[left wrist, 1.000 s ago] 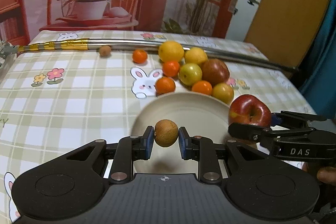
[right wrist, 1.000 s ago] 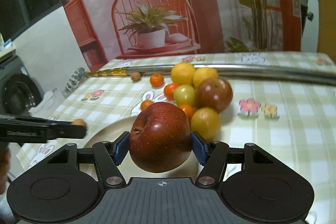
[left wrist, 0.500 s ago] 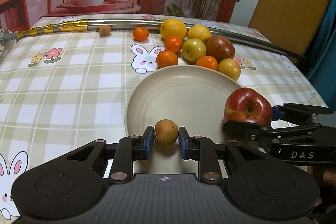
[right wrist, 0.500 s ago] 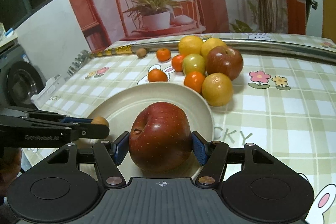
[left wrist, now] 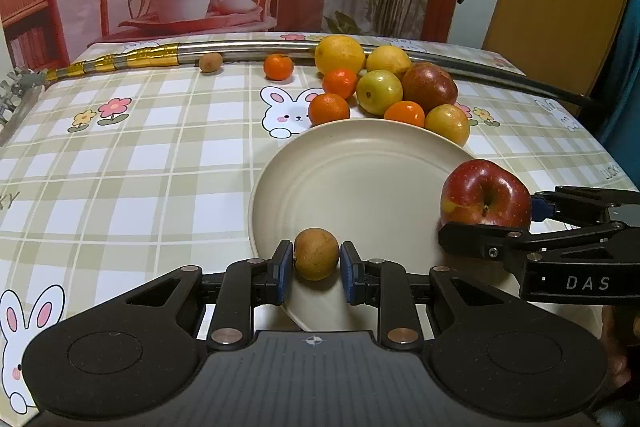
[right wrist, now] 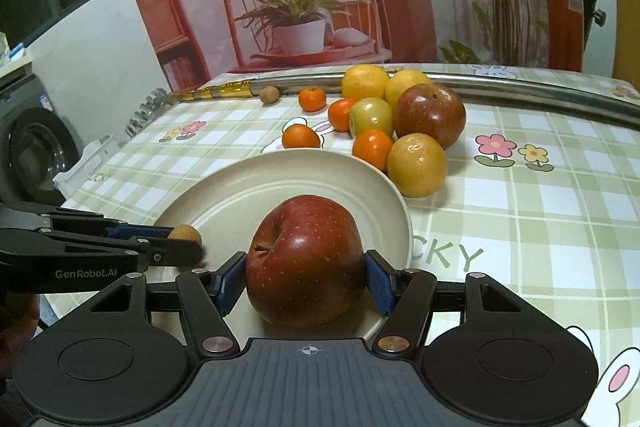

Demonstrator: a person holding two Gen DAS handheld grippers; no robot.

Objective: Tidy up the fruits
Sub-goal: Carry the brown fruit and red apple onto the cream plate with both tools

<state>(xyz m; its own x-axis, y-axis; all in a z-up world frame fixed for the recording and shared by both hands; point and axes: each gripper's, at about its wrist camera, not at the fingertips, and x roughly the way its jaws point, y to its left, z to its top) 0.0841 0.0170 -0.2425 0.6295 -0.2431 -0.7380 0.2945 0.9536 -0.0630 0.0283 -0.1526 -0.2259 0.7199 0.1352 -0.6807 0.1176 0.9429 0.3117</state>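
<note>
I had the left gripper (left wrist: 316, 263) closed tight on a small round tan-brown fruit (left wrist: 316, 253), its blue pads pressing both sides, with the fruit low over the near rim of the round cream ceramic plate (left wrist: 360, 171). The right gripper (right wrist: 306, 281) was clamped at a moderate width around a large red apple (right wrist: 305, 259), held over the right side of the same plate.

Risks I noted:

1. Collision. Both grippers stood near each other above one plate. A sideways correction by either hand could have knocked the two sets of fingers together.
2. Roll-off. The plate is shallow. Releasing the apple near the rim could have let it roll onto the checked tablecloth (left wrist: 120, 155).
3. Displacement. The apple, if it rolled inward, could have struck the small fruit and pushed it off.
4. Plate shift. A downward press on the rim could have tipped or slid the plate into the loose pile of oranges, yellow fruits and a second dark red apple (left wrist: 384, 83) just beyond it.
</note>
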